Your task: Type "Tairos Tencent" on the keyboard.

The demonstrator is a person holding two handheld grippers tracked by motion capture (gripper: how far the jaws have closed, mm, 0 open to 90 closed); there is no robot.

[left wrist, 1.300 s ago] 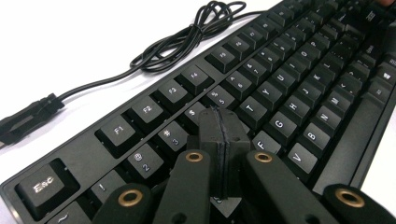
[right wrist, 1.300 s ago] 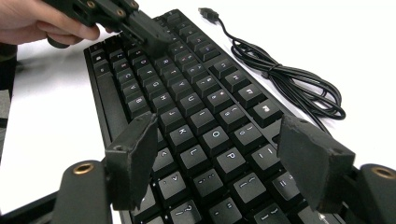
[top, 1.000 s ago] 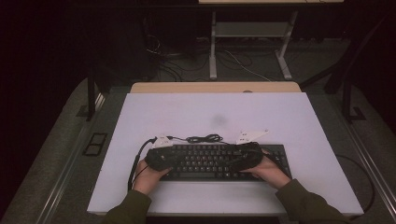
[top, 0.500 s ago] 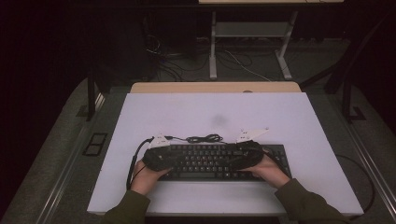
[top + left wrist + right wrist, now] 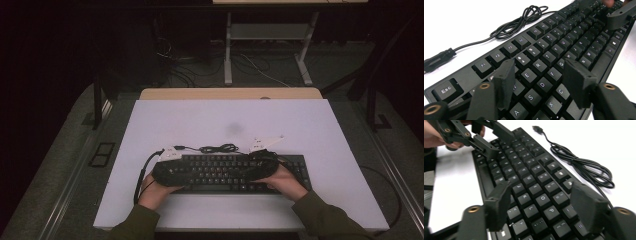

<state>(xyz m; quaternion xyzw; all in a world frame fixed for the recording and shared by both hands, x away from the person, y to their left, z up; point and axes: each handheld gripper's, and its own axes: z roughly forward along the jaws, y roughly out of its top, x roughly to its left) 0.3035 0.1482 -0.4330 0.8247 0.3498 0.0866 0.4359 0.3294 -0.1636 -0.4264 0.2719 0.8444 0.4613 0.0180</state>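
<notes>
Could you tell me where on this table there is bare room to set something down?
The widest free patch of the table lies between its far edge and the coiled cable. Narrower strips run along both sides of the keyboard and along the near edge. It is crowded over the keys, where the left gripper and right gripper hover.

Left gripper (image 5: 541, 82) jaws parted, just opened, poised over black keyboard (image 5: 554, 50), nothing gripped; coiled cable (image 5: 519, 21) seen on white table (image 5: 461, 20) beyond.
</notes>
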